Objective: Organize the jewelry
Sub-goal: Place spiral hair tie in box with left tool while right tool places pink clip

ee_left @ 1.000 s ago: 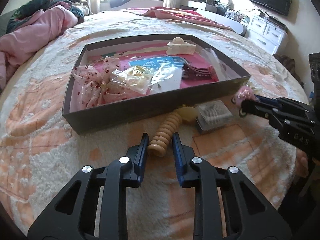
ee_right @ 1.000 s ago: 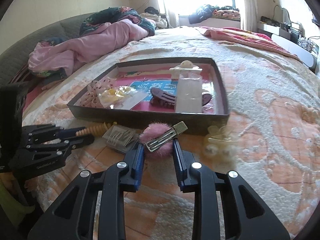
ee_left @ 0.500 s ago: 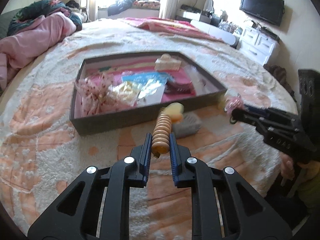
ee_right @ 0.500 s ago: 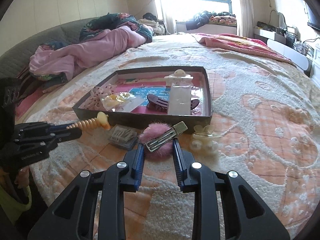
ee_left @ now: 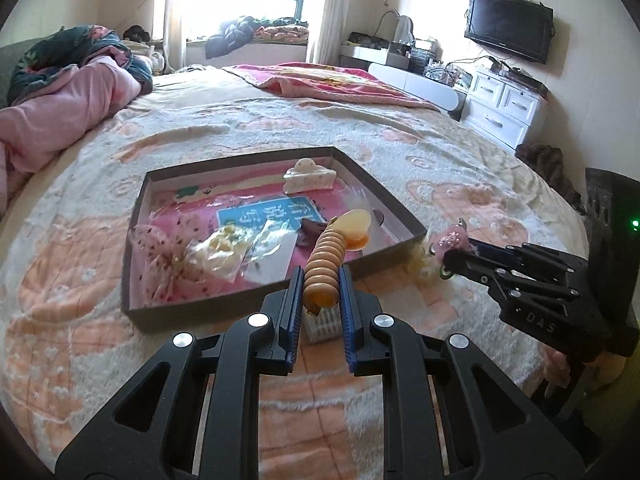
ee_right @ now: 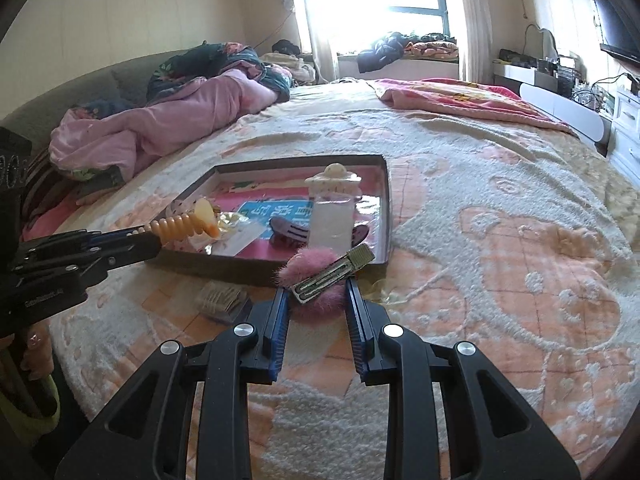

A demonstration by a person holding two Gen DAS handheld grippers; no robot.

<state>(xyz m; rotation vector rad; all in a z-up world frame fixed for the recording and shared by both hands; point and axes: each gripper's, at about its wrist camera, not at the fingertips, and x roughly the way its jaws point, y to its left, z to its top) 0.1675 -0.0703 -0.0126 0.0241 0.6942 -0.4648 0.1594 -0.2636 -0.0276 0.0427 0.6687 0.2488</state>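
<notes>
Left gripper [ee_left: 319,298] clamps orange ribbed clip [ee_left: 325,258] over box's [ee_left: 208,306] near edge. Right gripper [ee_right: 316,294] clamps pink pom-pom clip [ee_right: 320,276] nr box's near-right corner.

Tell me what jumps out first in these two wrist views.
Each claw already carries something: the left claw is shut on an orange ribbed hair clip, held above the near wall of the shallow box, and the right claw is shut on a pink fuzzy hair clip just short of the box. Inside the box lie a cream claw clip at the back and clear packets on a pink liner.
</notes>
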